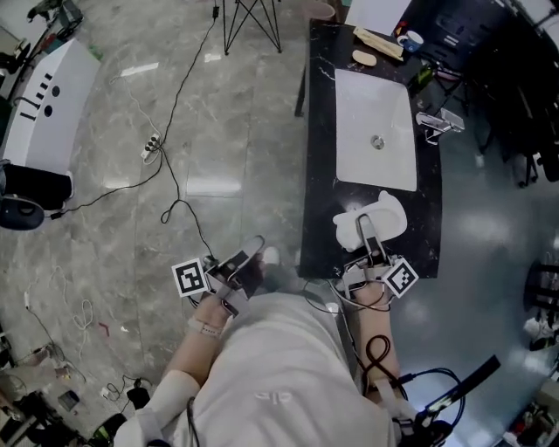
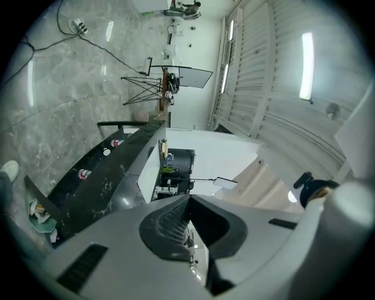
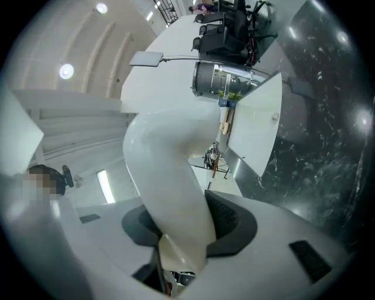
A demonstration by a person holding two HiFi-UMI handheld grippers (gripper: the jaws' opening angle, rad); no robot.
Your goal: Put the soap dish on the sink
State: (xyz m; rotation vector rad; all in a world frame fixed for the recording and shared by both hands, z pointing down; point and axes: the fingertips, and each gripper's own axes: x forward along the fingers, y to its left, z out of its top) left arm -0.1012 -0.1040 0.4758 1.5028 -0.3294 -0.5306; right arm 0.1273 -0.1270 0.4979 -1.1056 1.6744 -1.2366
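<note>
The white soap dish (image 1: 387, 212) hangs over the near end of the black counter (image 1: 319, 175), just short of the white sink basin (image 1: 362, 105). My right gripper (image 1: 364, 225) is shut on the dish's near edge. In the right gripper view the dish (image 3: 170, 170) rises curved from between the dark pads (image 3: 234, 220) of the right gripper (image 3: 187, 218), with the counter (image 3: 328, 135) to the right. My left gripper (image 1: 253, 249) is over the floor left of the counter, shut with nothing in it. The left gripper view shows the left gripper (image 2: 188, 206) with its pads together.
A chrome faucet (image 1: 437, 122) stands at the basin's right side. Wooden items (image 1: 377, 42) and a blue cup (image 1: 410, 39) lie at the counter's far end. Cables and a power strip (image 1: 151, 147) cross the marble floor, with a tripod (image 1: 253, 22) beyond.
</note>
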